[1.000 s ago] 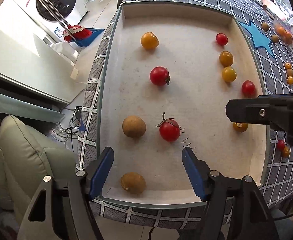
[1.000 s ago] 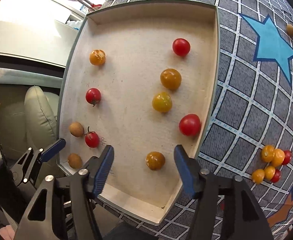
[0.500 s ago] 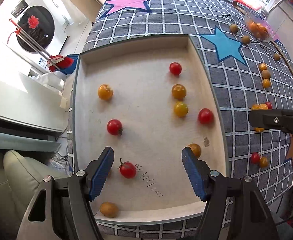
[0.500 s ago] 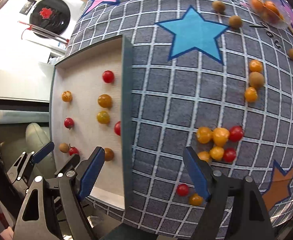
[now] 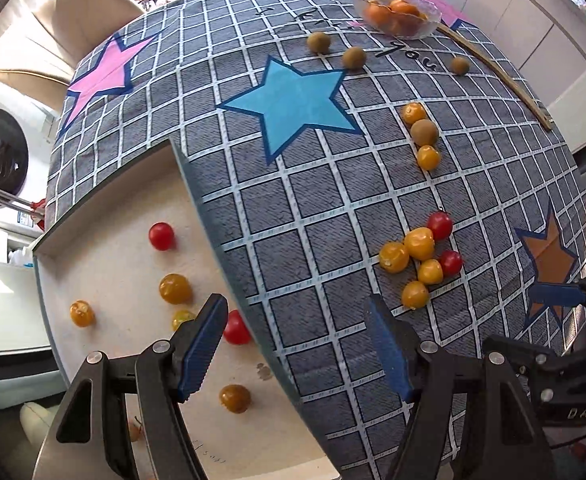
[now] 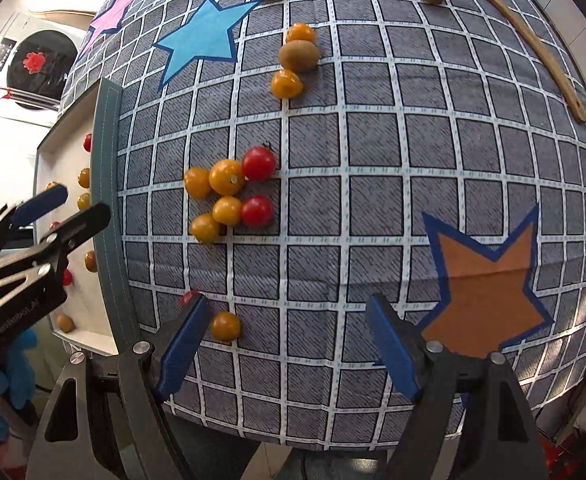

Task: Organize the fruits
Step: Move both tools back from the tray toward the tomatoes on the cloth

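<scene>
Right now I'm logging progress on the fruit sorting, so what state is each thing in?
left gripper: open, empty, over the tray's edge.
right gripper: open, empty, above the tablecloth.
tray: holds several red and yellow tomatoes, spread apart.
tomato cluster: loose on the cloth, touching one another.
glass bowl: holds orange fruits.

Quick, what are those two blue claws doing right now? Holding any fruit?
Left gripper: open, holding nothing.
Right gripper: open, holding nothing.
</scene>
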A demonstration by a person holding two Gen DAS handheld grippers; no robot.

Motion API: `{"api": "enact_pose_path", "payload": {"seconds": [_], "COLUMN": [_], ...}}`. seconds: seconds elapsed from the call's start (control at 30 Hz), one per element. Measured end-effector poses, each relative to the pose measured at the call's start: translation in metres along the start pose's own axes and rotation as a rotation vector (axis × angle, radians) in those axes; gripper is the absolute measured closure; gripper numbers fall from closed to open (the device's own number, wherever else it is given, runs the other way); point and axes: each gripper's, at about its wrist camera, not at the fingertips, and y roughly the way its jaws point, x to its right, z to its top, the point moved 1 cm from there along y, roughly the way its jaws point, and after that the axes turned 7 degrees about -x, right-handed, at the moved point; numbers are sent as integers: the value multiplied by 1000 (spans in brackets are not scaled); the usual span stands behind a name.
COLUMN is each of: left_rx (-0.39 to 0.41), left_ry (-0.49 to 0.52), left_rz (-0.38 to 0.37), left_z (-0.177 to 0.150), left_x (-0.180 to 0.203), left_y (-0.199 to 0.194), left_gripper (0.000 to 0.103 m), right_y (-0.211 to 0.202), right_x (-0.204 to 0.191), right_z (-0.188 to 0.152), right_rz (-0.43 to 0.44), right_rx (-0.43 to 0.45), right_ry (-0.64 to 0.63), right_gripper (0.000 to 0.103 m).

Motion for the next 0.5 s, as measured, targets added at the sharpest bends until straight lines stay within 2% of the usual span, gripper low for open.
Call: {"api": "enact_pose_path", "payload": {"seconds": [0.27, 0.43, 0.5], "left_rx": [-60, -71, -70], "left_ry": [39, 49, 57], "left_rz": [-16, -28, -23], "left_z": [17, 23, 25], "left_x": [22, 29, 32], "left_y": [31, 41, 45], "left_gripper": [31, 31, 31], "right_y": [15, 21, 25], "right_x": [1, -6, -10], "right_z": [-34, -45, -42], "right_rz": [-3, 0, -2], "right_rx": [-30, -26, -22], "right_ry": [-58, -72, -81], "right_gripper": [20, 21, 24]}}
